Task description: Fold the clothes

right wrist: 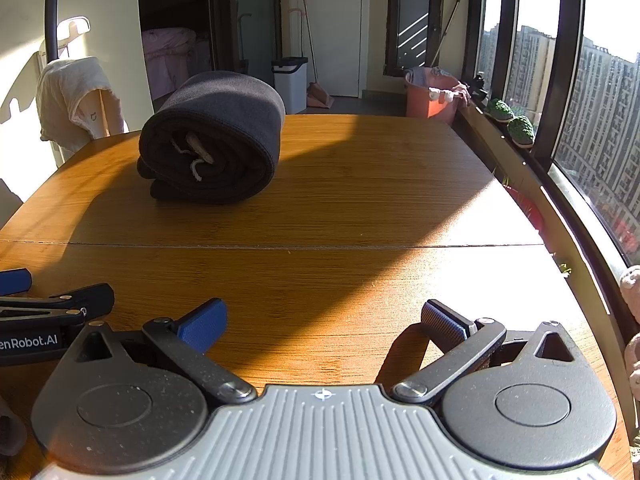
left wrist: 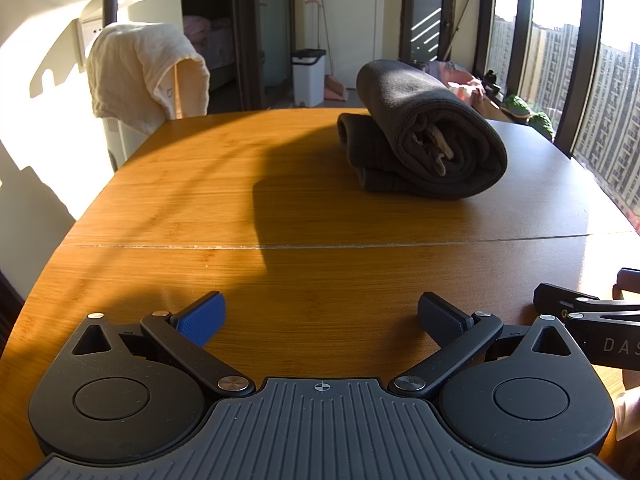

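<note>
Lying folded: dark garment [left wrist: 424, 132] | inner layers hidden | tools empty, spread

The left gripper [left wrist: 320, 316] hovers with jaws spread wide over the wooden table [left wrist: 160, 200], well apart from the folded dark garment [left wrist: 424, 132] lying farther back, right of centre.

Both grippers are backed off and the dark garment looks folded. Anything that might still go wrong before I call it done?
1. The dark folded garment sits as a loose, bulging bundle, upper roll resting on a lower layer; it may slump open if nudged.
2. A pale drawstring pokes out of the open end and might snag a finger on a re-grip.
3. The left gripper and right gripper, both open, sit close together low over the table; they may bump.
</note>
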`<control>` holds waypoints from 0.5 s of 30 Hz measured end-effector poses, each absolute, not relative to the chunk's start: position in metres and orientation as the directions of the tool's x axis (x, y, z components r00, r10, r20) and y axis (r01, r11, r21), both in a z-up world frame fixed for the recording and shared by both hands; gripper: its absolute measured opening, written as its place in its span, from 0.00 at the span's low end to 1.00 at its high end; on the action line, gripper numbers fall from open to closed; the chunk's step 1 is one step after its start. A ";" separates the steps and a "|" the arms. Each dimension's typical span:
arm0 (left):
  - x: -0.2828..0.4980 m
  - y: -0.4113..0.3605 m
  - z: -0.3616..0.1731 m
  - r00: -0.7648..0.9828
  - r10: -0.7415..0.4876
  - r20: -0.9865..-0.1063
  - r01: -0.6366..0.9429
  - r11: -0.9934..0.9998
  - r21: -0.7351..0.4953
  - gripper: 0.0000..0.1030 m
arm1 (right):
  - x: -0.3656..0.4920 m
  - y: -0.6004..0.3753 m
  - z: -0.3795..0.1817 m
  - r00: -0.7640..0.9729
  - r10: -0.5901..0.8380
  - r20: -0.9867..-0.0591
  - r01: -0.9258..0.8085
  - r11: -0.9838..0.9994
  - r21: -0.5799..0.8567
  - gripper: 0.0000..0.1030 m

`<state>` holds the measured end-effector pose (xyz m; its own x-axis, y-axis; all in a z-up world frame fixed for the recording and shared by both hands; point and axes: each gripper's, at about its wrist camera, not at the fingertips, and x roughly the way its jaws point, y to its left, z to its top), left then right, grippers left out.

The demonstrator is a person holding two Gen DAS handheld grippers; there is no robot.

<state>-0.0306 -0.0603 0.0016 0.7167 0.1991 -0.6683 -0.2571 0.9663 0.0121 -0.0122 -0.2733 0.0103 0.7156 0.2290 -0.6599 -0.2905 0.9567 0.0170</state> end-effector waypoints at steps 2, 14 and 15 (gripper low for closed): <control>-0.030 -0.060 0.001 0.717 0.200 -0.668 -0.258 0.966 0.012 1.00 | -0.011 -0.274 0.010 0.714 0.235 -0.660 -0.298 0.954 0.017 1.00; -0.030 -0.060 0.002 0.717 0.195 -0.669 -0.253 0.967 0.011 1.00 | -0.008 -0.275 0.011 0.704 0.266 -0.659 -0.335 0.942 0.022 1.00; -0.030 -0.060 0.002 0.718 0.191 -0.669 -0.249 0.968 0.010 1.00 | -0.007 -0.276 0.011 0.697 0.279 -0.660 -0.355 0.935 0.021 1.00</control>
